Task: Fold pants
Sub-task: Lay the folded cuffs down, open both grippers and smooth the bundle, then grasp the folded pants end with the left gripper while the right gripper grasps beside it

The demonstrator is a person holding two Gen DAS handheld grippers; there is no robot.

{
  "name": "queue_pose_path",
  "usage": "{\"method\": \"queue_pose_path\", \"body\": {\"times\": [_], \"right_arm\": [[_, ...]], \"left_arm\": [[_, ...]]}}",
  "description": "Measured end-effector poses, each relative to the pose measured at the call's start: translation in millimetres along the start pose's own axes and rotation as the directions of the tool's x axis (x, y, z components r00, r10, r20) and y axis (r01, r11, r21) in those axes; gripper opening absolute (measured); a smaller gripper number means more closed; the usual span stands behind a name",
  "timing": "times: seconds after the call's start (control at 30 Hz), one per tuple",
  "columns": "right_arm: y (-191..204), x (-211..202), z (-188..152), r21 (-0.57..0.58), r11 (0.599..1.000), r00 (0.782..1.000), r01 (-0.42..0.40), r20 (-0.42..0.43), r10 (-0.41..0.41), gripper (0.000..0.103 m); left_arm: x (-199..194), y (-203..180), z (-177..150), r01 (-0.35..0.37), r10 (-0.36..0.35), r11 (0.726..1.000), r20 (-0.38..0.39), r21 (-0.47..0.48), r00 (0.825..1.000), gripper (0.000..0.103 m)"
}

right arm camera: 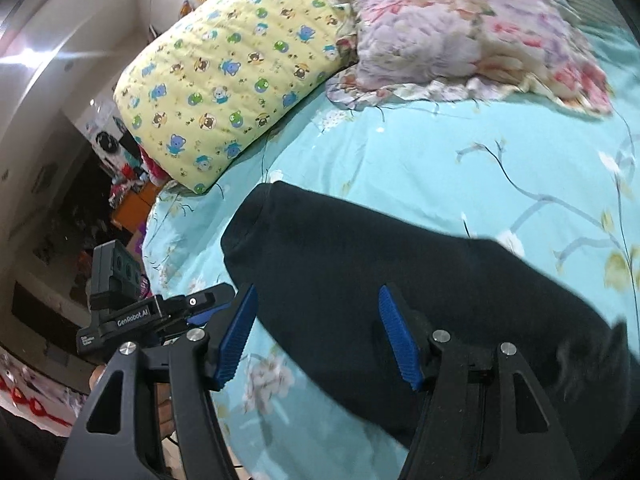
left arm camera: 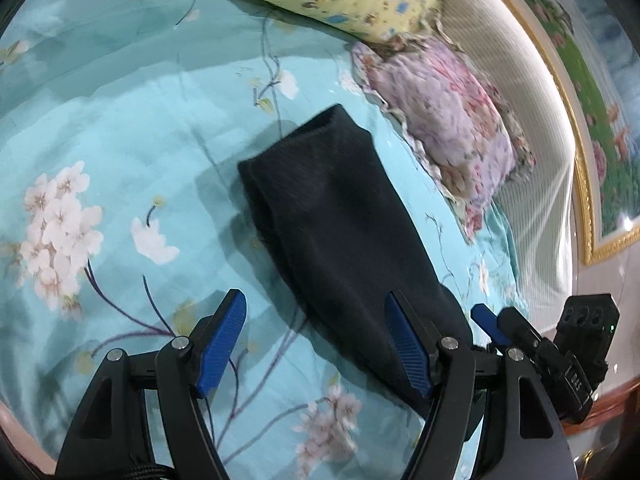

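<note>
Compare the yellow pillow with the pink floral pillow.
The yellow pillow carries small cartoon animals; the pink pillow has big blurry flowers. The yellow pillow has plain edges; the pink pillow has a ruffled border. Both lie on the teal sheet, beyond the dark pants.

A bed sheet (left arm camera: 120,128) in turquoise with white blossoms covers the bed. At its head lie two pillows — a yellow cartoon-print one (right arm camera: 224,76) and a pink floral one (right arm camera: 460,36) — against a ribbed headboard (left arm camera: 532,184), below a gold-framed picture (left arm camera: 588,92). Beyond the bed's edge, cluttered shelves (right arm camera: 120,160).
</note>
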State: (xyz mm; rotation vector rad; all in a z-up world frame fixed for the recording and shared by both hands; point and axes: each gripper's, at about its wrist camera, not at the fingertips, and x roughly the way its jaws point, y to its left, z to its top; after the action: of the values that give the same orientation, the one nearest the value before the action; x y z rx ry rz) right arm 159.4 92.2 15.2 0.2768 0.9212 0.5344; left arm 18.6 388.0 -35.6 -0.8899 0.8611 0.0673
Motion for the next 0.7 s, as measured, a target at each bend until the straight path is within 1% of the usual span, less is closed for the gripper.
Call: {"method": "queue_pose_path", "body": {"times": [0.2, 0.4, 0.53, 0.63, 0.7], "right_arm": [[9, 32, 29, -0.058, 0.998, 0.999, 0.027, -0.034, -0.029, 0.064], [28, 68, 61, -0.177, 0.984, 0.998, 0.026, -0.054, -0.036, 0.064], [38, 95, 77, -0.265, 0.964, 0.993, 0.030, -0.103, -0.059, 0.064], [42, 118, 85, -0.304, 0.953, 0.985, 0.010, -0.163, -0.062, 0.064], [45, 129, 88, -0.327, 0.945, 0.982, 0.004, -0.179, -0.067, 0.064]], "left_arm": [[8, 11, 9, 0.013, -0.013, 0.999, 0.003, -0.040, 1.000, 0.072], [15, 13, 11, 0.018, -0.018, 0.999, 0.004, -0.046, 1.000, 0.075], [20, 15, 15, 0.018, -0.017, 0.998, 0.013, -0.059, 1.000, 0.078], [23, 13, 18, 0.020, -0.019, 0.998, 0.021, -0.062, 1.000, 0.082], [25, 11, 18, 0.015, -0.013, 0.998, 0.024, -0.055, 1.000, 0.084]]}}
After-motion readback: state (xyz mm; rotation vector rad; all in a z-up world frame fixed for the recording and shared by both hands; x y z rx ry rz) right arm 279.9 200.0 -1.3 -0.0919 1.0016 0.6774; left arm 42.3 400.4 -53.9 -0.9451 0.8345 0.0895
